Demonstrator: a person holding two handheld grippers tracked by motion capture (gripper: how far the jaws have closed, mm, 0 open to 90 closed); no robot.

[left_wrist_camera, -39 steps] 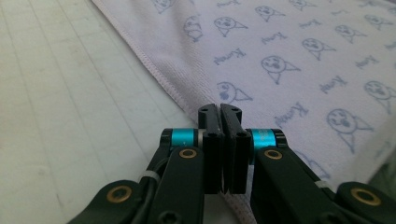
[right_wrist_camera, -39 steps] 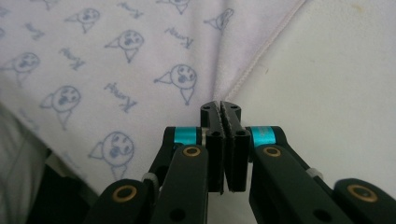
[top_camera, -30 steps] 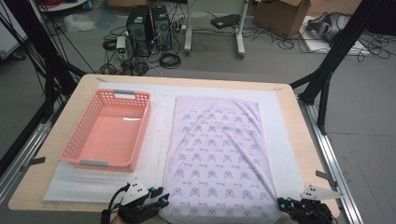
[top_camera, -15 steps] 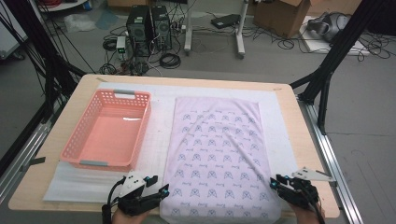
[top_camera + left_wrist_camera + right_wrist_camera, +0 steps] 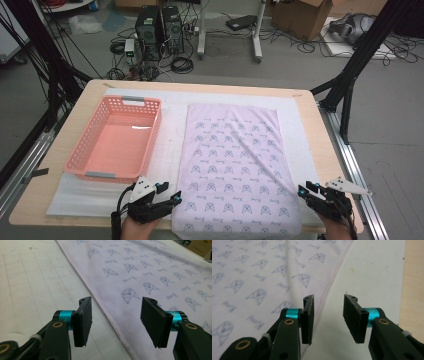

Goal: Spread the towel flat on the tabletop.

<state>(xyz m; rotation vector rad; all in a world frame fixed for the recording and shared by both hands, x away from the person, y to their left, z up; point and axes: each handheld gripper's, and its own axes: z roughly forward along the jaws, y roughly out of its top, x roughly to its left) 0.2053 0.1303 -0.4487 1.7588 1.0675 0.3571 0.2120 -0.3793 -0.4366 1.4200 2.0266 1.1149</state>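
A pale lilac cloth (image 5: 232,160) printed with small grey figures lies flat on the white mat (image 5: 172,135). My left gripper (image 5: 176,197) sits at the cloth's near left corner. In the left gripper view its jaws (image 5: 116,302) stand open and have just been opening; the cloth's hem (image 5: 112,322) runs under the gap, untouched by the pads. My right gripper (image 5: 301,190) is at the cloth's near right edge. Its jaws (image 5: 328,298) are open too and have just been widening, over the mat (image 5: 367,272) beside the cloth (image 5: 262,277).
A salmon-pink plastic basket (image 5: 80,159) stands on the mat, left of the cloth. The wooden table (image 5: 322,135) ends close behind both hands. Black frame legs, computers and cables are on the floor beyond the far edge.
The right gripper has come forward and inward from the table's near right corner to the cloth's edge, and its jaws have spread. The left gripper has stayed nearly in place.
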